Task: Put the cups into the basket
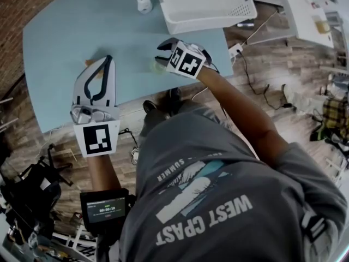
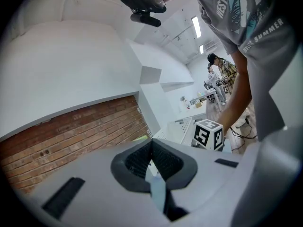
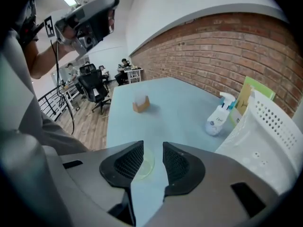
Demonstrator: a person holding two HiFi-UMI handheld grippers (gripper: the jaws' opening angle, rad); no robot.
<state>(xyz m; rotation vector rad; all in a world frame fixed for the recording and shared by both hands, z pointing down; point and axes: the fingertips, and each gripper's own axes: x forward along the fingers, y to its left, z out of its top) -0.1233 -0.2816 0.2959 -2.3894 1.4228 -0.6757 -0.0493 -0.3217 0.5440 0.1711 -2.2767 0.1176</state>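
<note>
My right gripper (image 3: 152,148) gapes wide, holding nothing, above the clear cup (image 3: 146,167): an off-centre close could tip it.

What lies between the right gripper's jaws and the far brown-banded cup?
A clear greenish plastic cup sits just past the right gripper's open jaws, then bare light blue table; right gripper view.

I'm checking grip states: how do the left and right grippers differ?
The left gripper has its fingers together with nothing between them; the right gripper has its fingers apart, a clear cup just beyond them. The left tilts up toward a brick wall; the right looks along the blue table. Both have grey bodies and dark ribbed pads.
</note>
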